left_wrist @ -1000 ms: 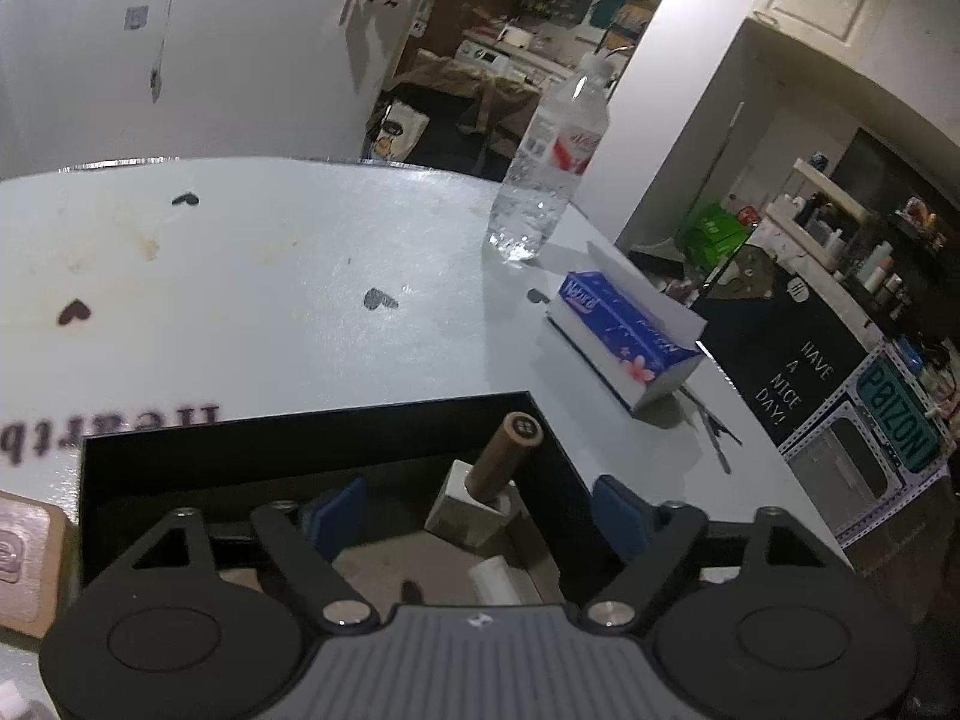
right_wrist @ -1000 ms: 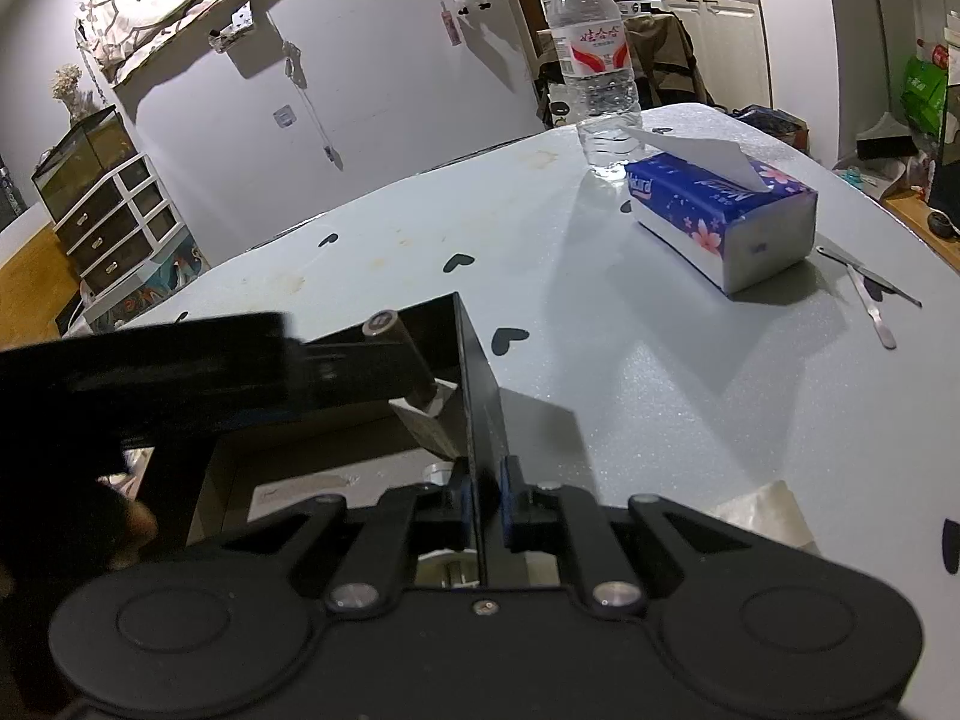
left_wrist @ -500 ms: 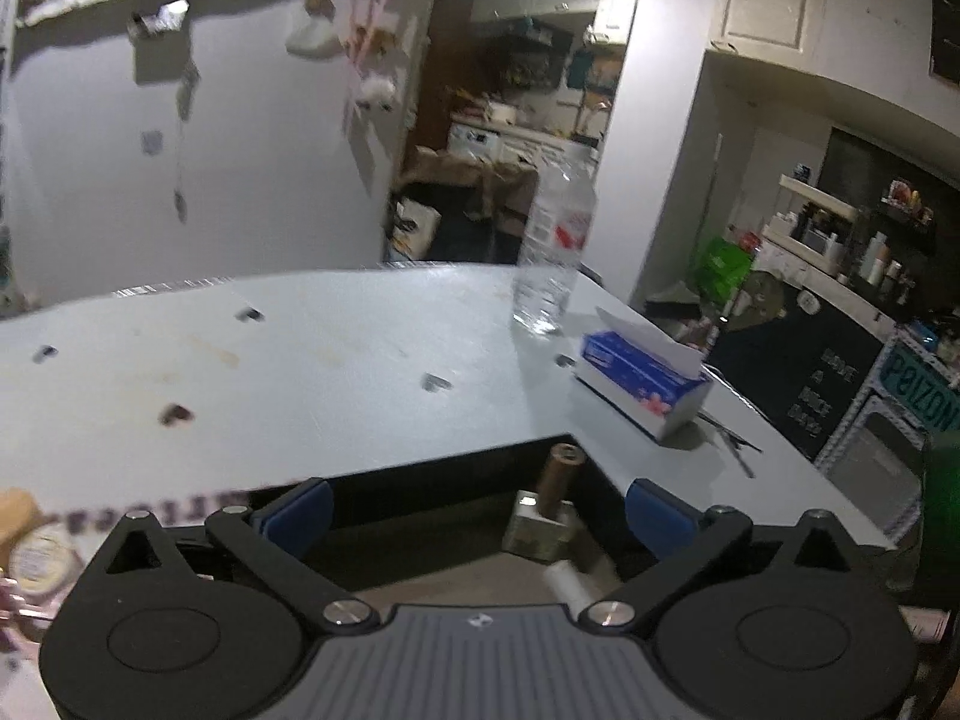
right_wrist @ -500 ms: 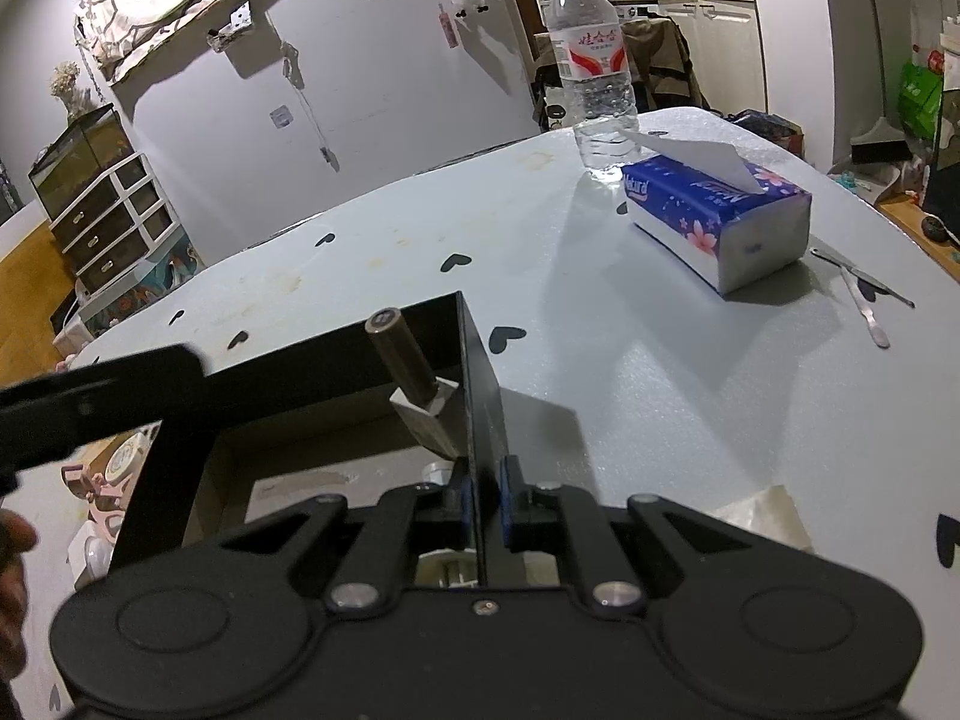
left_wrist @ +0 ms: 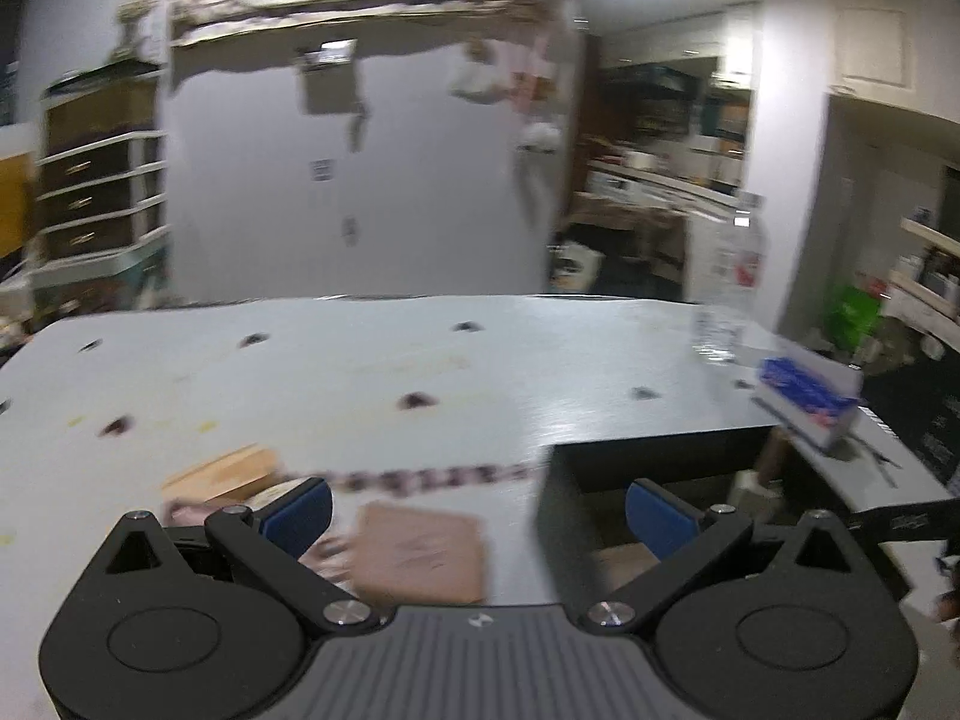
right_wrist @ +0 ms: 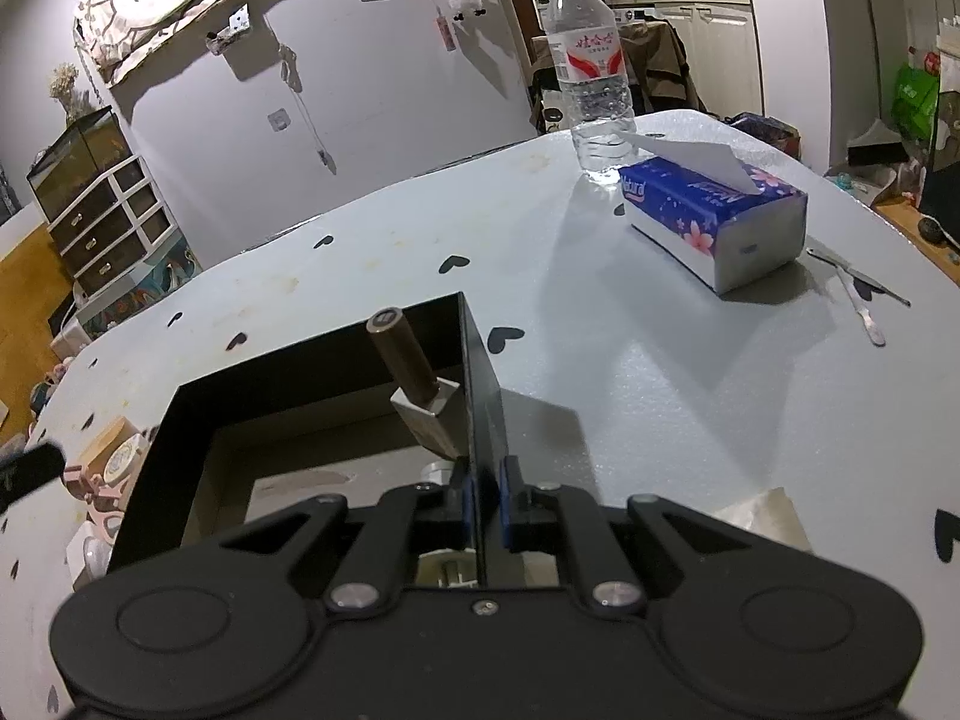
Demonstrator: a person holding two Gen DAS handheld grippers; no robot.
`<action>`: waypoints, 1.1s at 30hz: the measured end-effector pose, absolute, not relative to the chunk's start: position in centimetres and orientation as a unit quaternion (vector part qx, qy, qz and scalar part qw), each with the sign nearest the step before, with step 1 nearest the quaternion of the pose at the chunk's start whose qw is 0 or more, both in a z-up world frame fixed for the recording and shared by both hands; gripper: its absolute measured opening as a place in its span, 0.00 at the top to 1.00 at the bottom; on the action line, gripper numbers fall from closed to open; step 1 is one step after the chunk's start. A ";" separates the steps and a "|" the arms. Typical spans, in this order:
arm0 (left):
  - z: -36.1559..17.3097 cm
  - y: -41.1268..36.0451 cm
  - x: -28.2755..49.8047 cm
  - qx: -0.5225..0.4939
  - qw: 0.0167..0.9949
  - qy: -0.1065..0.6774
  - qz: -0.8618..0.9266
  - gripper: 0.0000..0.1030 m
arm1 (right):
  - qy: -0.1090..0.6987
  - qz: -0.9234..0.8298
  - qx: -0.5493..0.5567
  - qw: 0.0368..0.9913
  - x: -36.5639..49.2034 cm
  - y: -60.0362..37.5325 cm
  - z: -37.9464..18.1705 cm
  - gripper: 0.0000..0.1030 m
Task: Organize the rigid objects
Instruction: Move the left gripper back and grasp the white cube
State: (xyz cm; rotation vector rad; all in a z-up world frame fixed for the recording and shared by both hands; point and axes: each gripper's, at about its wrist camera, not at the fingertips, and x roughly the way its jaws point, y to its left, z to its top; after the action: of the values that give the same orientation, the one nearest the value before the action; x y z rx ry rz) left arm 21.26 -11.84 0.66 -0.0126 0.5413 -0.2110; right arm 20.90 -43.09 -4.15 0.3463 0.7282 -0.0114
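Your right gripper [right_wrist: 486, 501] is clamped on the right-hand wall of the black box [right_wrist: 480, 372], with one blue pad on each side of the thin wall. The box sits on the pale table [right_wrist: 600, 360], which is printed with small dark hearts.

Inside the box, a brown cylinder [right_wrist: 402, 360] leans against that same wall. Its lower end is seated in a white block [right_wrist: 429, 420], which lies just ahead of your right gripper. A small white part shows below the block, too hidden to identify.

Your left gripper [left_wrist: 477, 513] is spread wide and holds nothing. It hangs above the table at the box's left corner: the right blue pad [left_wrist: 657, 516] is over the box interior, the left pad [left_wrist: 297, 513] over the table. The left wrist view is motion-blurred. Below the left gripper lies a flat brown piece [left_wrist: 420, 552], with further wooden and pink items [left_wrist: 222, 480] just beside it; blur prevents closer identification.

At the far right of the table, a clear water bottle [right_wrist: 591, 78] stands upright. A blue tissue pack [right_wrist: 714, 216] lies just in front of it, and thin metal tools [right_wrist: 858, 294] lie beside the pack.
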 end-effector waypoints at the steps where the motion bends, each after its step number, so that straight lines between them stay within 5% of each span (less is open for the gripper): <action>1: 0.3 -11.0 21.1 -0.008 0.959 0.269 -0.092 0.00 | 0.354 -0.005 0.170 0.920 20.9 -43.1 -4.2 0.91; 16: -5.1 -5.0 20.1 -0.007 0.949 0.314 -0.024 0.00 | 0.355 -0.022 0.164 0.920 20.9 -42.5 -4.0 0.91; 26: -6.0 -3.7 21.6 -0.013 0.926 0.345 -0.154 0.02 | 0.355 -0.022 0.166 0.920 20.9 -42.6 -4.1 0.91; 29: -5.8 -4.2 21.0 -0.002 0.919 0.356 -0.172 0.07 | 0.355 -0.022 0.166 0.920 21.0 -42.6 -4.1 0.91; 33: -5.4 -4.6 20.2 0.003 0.918 0.362 -0.160 0.25 | 0.356 -0.022 0.165 0.920 20.9 -42.6 -4.1 0.91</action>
State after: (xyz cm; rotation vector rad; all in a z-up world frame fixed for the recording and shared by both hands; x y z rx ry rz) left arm 20.25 -4.60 -5.42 0.0072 0.7442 -0.3289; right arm 20.95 -42.63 -4.14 0.3388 0.7315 -0.0447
